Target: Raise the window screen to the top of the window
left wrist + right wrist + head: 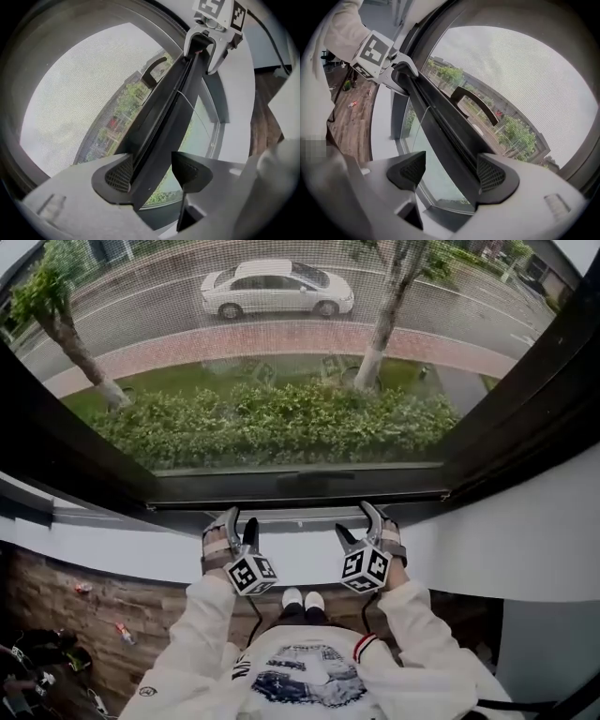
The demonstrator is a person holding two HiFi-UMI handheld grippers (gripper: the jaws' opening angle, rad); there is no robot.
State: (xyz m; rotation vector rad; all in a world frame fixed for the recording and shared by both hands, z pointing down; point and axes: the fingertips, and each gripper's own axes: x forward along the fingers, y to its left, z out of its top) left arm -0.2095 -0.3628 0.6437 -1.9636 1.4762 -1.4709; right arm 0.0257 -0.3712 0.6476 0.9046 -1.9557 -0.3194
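Observation:
The window screen (pixel 281 352) is a fine mesh over the pane. Its dark bottom bar (pixel 300 495) lies low, just above the white sill (pixel 300 563). My left gripper (pixel 236 529) and right gripper (pixel 364 523) reach side by side up to this bar. In the left gripper view the bar (pixel 173 108) runs between the jaws of my left gripper (pixel 154 173), close against one pad with a gap to the other. In the right gripper view my right gripper (pixel 450 172) straddles the bar (pixel 440 122) the same way. Both are open. A curved black handle (pixel 476 103) sits on the bar between them.
Dark window frame posts (pixel 525 409) slant at both sides. Below the sill are a rough brick wall (pixel 56 596) and wooden floor with cables and small clutter (pixel 37 662) at lower left. A white wall (pixel 525 540) stands at the right.

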